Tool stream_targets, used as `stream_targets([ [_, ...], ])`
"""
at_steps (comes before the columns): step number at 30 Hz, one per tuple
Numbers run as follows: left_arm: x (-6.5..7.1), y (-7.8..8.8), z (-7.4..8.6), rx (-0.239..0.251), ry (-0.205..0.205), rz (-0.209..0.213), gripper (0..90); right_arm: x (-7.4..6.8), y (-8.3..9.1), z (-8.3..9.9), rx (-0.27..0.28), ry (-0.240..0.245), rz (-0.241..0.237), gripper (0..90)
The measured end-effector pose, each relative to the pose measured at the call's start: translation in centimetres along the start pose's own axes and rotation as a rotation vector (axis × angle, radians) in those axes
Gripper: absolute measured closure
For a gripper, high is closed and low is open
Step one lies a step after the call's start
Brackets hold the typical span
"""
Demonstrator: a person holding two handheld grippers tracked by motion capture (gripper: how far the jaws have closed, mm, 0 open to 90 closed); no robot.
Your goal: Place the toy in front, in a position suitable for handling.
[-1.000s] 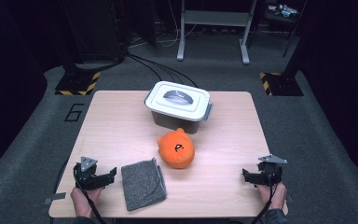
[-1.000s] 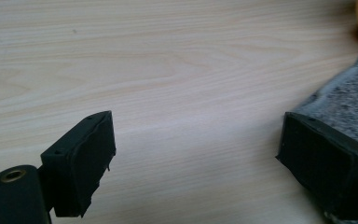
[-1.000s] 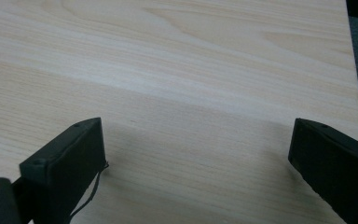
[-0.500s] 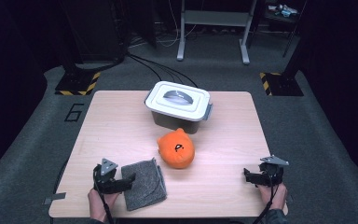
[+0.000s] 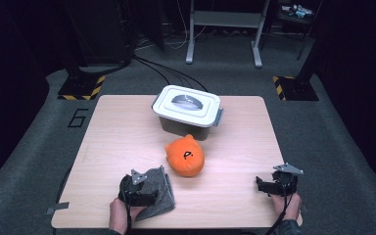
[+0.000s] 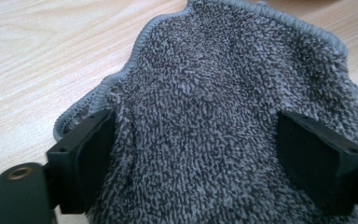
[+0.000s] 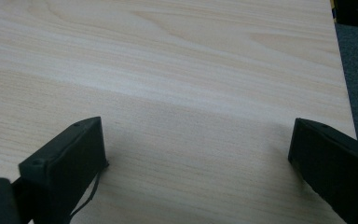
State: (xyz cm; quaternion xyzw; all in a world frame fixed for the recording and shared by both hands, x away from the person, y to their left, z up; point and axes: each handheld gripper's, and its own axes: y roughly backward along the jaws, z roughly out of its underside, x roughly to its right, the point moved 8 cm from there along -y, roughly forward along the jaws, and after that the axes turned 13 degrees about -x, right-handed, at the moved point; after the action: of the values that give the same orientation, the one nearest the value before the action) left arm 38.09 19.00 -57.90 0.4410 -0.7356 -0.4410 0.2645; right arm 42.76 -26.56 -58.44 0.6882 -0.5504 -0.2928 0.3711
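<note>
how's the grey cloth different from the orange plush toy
The grey cloth lies flat and rumpled; the orange plush toy is round and plump. The cloth sits between the left gripper's open jaws, which have just been closing; the toy sits untouched mid-table. Both rest on the wooden table.

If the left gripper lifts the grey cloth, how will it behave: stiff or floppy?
Probably floppy: the grey cloth is looped terry, already rumpled between the left gripper's fingers, whose gap has just been narrowing. It looks light and would likely sag and hang from one pinch. The rough pile should resist slipping.
</note>
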Motion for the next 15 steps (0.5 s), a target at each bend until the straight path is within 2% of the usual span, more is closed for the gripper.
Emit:
stream_targets([
  [3, 0.2, 0.2, 0.0, 0.026, 0.003, -0.002, 28.9, 0.0, 0.0, 0.0, 0.0, 0.0, 0.0, 2.9],
  [7, 0.4, 0.5, 0.1, 0.064, 0.016, 0.01, 53.4, 0.0, 0.0, 0.0, 0.0, -0.001, -0.002, 2.9],
  [9, 0.6, 0.5, 0.1, 0.077, -0.001, 0.02, 63.7, 0.0, 0.0, 0.0, -0.001, 0.0, -0.002, 2.9],
  [12, 0.8, 0.6, 0.1, 0.083, -0.013, 0.032, 71.8, 0.0, 0.0, 0.0, -0.002, 0.0, -0.003, 2.9],
  [15, 0.8, 1.1, 0.3, 0.07, -0.053, 0.059, 74.2, 0.0, 0.0, 0.0, -0.002, -0.001, -0.003, 2.9],
])
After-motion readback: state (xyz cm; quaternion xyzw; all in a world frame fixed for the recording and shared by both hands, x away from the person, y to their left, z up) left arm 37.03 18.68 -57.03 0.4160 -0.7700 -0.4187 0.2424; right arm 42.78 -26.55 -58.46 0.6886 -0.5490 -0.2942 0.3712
